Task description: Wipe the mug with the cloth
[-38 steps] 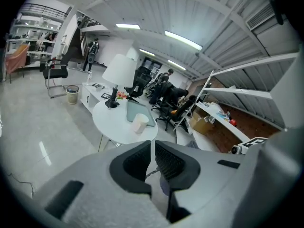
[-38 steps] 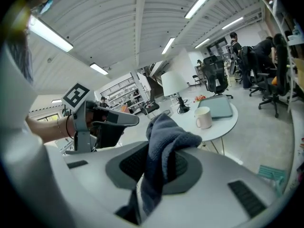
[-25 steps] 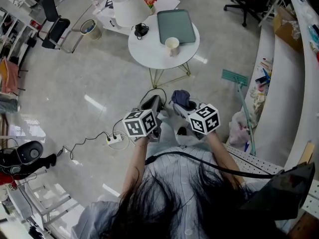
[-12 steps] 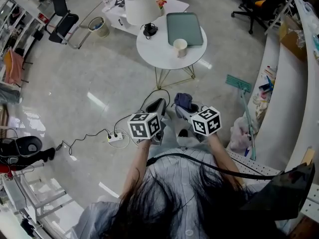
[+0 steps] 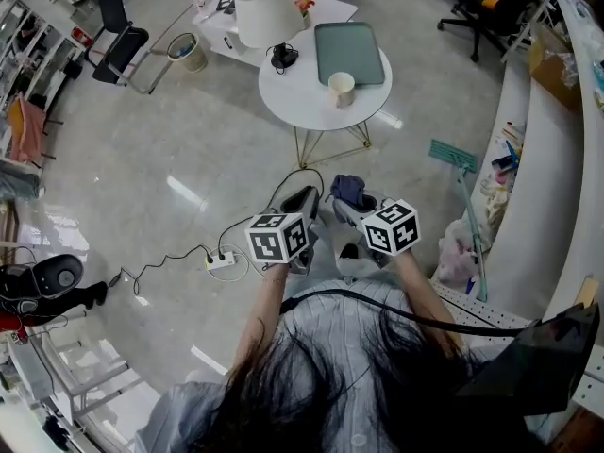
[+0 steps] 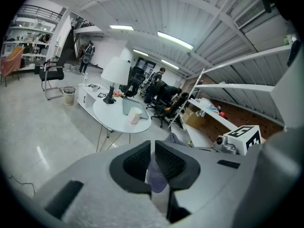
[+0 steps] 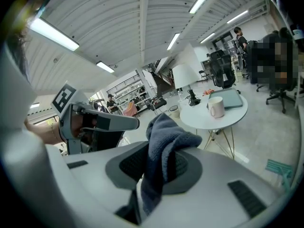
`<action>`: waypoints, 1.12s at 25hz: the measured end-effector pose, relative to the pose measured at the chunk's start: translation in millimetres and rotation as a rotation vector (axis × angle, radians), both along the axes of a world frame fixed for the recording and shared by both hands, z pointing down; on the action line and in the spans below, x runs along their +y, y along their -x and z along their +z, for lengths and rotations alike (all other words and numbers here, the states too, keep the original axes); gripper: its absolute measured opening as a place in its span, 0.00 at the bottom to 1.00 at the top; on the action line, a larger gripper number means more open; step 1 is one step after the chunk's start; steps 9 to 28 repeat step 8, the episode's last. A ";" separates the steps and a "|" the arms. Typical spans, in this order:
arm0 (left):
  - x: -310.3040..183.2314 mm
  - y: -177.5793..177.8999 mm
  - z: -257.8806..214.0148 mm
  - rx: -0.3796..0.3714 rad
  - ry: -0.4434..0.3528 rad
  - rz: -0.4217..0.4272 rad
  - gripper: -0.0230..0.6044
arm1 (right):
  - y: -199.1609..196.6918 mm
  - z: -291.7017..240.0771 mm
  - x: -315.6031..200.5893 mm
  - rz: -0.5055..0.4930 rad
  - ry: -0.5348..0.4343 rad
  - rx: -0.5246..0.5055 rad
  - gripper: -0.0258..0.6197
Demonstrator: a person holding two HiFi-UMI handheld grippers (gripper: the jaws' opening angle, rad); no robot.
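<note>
Right gripper [image 7: 160, 163], lower centre of the head view, clamps the cloth [image 7: 166, 137], which bunches up above its jaws; left gripper [image 6: 153, 159] just beside it has jaws drawn together to a thin slit; the mug [image 5: 341, 88] stands upright on the round table [image 5: 293, 97] at top centre, well apart from both.

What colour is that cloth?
Dark blue-grey fabric cloth, clearest in the right gripper view.

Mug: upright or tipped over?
Upright. The mug stands on its base on the round table, open rim up, beside the tray. Cannot tell whether anything is inside.
</note>
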State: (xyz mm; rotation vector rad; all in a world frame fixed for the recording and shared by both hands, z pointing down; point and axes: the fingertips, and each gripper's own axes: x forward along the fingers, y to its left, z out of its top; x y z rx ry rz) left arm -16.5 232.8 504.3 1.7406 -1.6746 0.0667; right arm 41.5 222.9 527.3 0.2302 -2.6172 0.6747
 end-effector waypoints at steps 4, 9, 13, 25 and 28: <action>-1.7 -1.3 0.8 0.002 0.003 0.002 0.10 | 0.7 0.5 -0.2 -0.008 0.002 0.002 0.17; -2.4 -1.7 3.1 0.014 0.008 -0.001 0.10 | 1.7 1.8 -1.3 -0.012 0.004 0.003 0.17; -2.4 -1.7 3.1 0.014 0.008 -0.001 0.10 | 1.7 1.8 -1.3 -0.012 0.004 0.003 0.17; -2.4 -1.7 3.1 0.014 0.008 -0.001 0.10 | 1.7 1.8 -1.3 -0.012 0.004 0.003 0.17; -2.4 -1.7 3.1 0.014 0.008 -0.001 0.10 | 1.7 1.8 -1.3 -0.012 0.004 0.003 0.17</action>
